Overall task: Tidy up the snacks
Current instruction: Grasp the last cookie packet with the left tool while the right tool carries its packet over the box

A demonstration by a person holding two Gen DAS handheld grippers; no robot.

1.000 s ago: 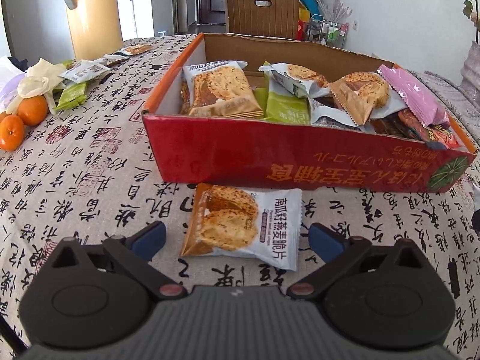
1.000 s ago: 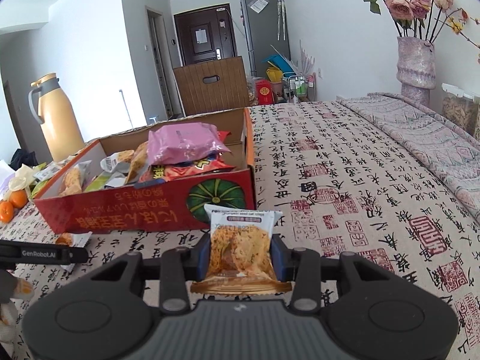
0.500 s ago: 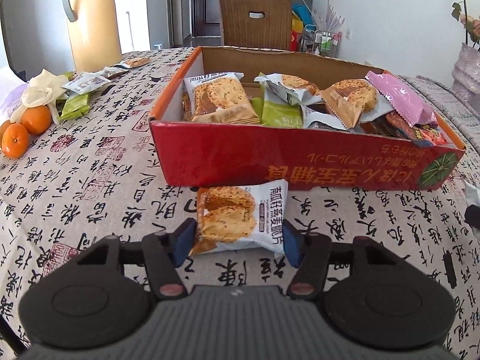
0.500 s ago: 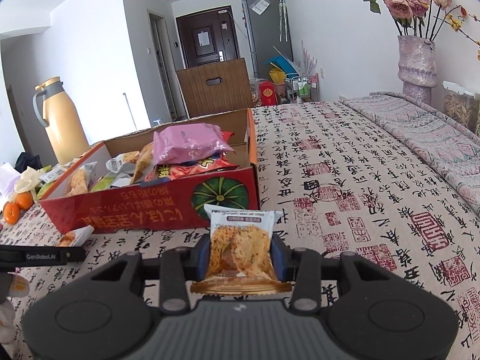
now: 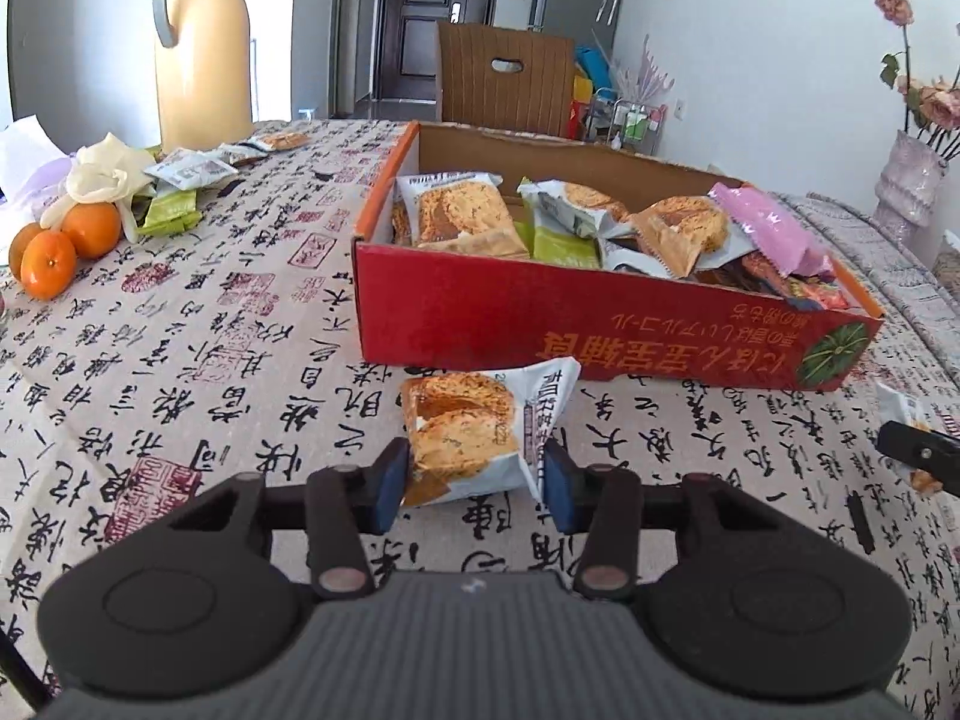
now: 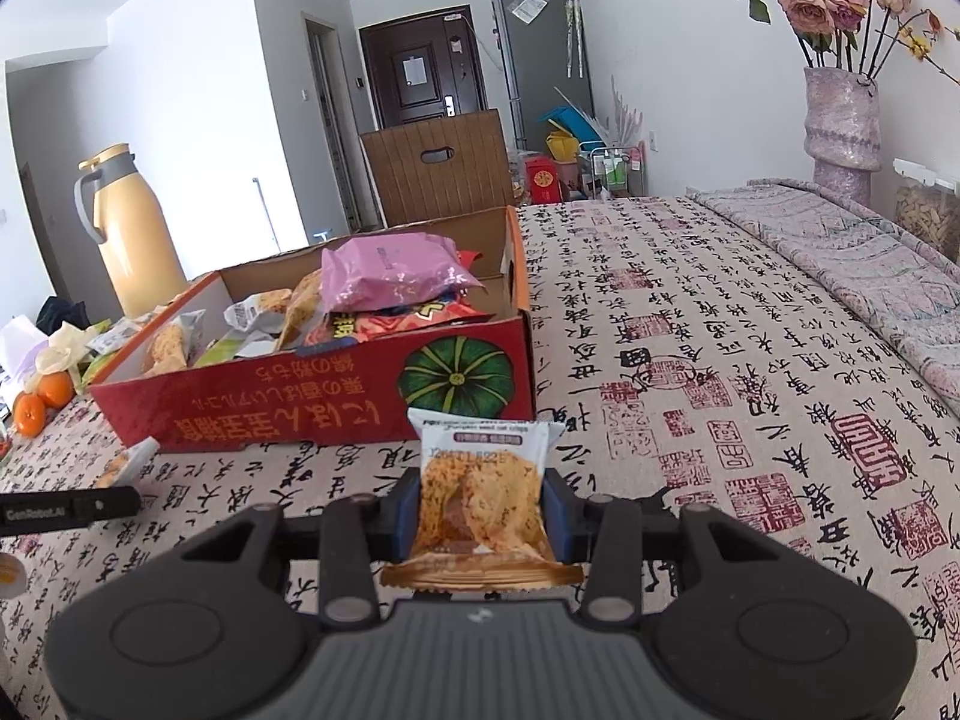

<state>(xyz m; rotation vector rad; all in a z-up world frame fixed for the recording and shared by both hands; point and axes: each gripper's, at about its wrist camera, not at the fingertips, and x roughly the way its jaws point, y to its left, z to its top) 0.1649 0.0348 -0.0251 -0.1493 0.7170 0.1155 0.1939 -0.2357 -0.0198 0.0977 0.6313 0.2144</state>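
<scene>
Left wrist view: both hand-held grippers [image 5: 473, 486] [image 6: 480, 519] pinch cracker packets [image 5: 474, 432] [image 6: 480, 501] pointing lengthwise toward the box [image 5: 600, 324].

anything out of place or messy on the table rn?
Yes. Loose snack packets lie strewn by the oranges and yellow thermos, outside the red box. In the box, the packets are heaped unevenly, the pink bag sticking up above its rim. Nothing looks spilled or torn.

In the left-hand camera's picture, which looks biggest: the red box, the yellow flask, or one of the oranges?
1. Red box: largest.
2. Yellow flask: it stands farther back, so it may look smaller than it truly is.
3. Orange: plainly smallest.
</scene>
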